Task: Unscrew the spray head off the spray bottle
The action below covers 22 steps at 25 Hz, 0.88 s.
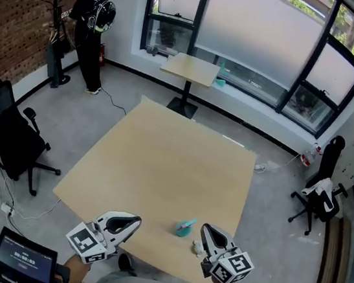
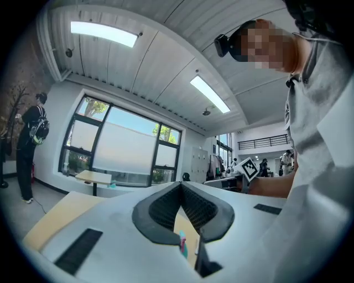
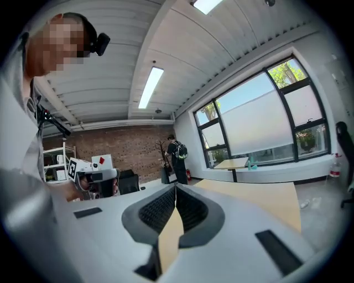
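Note:
A small spray bottle with a teal spray head (image 1: 185, 226) lies on the pale wooden table (image 1: 161, 161) near its front edge. Its pale end (image 1: 197, 246) points toward me. My left gripper (image 1: 134, 220) hovers over the front edge to the left of the bottle, jaws shut and empty. My right gripper (image 1: 207, 227) is just right of the bottle, also shut and empty. In the left gripper view the shut jaws (image 2: 181, 184) frame a sliver of the teal head (image 2: 182, 244). The right gripper view shows the right gripper (image 3: 176, 187) shut and the left gripper (image 3: 91, 177) opposite.
A person with a backpack (image 1: 88, 27) stands at the back left by a coat rack. A small table (image 1: 190, 69) is by the window. Black office chairs stand at the left (image 1: 11, 137) and right (image 1: 319, 190). A screen with a timer (image 1: 23, 258) sits at bottom left.

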Motion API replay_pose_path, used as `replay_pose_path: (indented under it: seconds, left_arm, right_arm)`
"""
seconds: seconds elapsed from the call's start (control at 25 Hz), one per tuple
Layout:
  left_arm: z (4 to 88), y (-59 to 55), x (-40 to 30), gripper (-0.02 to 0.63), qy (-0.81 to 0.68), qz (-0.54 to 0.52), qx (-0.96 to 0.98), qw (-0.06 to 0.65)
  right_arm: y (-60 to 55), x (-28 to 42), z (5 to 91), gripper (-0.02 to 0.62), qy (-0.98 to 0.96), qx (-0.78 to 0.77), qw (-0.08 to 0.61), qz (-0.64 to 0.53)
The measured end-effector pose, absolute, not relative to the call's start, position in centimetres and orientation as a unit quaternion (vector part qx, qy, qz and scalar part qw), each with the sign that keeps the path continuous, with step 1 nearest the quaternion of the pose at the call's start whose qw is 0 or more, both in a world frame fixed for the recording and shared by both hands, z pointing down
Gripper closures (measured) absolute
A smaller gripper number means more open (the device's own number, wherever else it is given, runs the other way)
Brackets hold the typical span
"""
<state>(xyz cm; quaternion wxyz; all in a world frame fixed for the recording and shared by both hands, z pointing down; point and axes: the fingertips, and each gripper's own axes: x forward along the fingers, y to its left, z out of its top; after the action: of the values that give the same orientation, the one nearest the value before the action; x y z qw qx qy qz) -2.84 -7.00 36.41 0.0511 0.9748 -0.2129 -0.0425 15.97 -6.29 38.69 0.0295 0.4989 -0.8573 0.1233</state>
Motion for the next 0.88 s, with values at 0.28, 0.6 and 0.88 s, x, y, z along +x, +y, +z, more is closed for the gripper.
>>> replay_pose_path:
  seconds: [0.28,0.6,0.88]
  left_arm:
    - [42.5,-11.6,1.3,0.601,-0.155,0.014,0.984,0.092]
    - [59.8,-12.3,10.2,0.596,-0.139,0.093,0.976,0.138]
    - [67.6,-10.3,14.7,0.265,-0.082,0.184,0.978,0.059]
  right_arm:
    - [-10.1,16.5,45.5,0.588,-0.878,0.435,0.157,0.122]
    - [-12.1,21.1,58.4,0.439,-0.882,0.195,0.429,0.012]
    - [-11.5,17.6,61.4,0.44,-0.808,-0.004,0.582,-0.089]
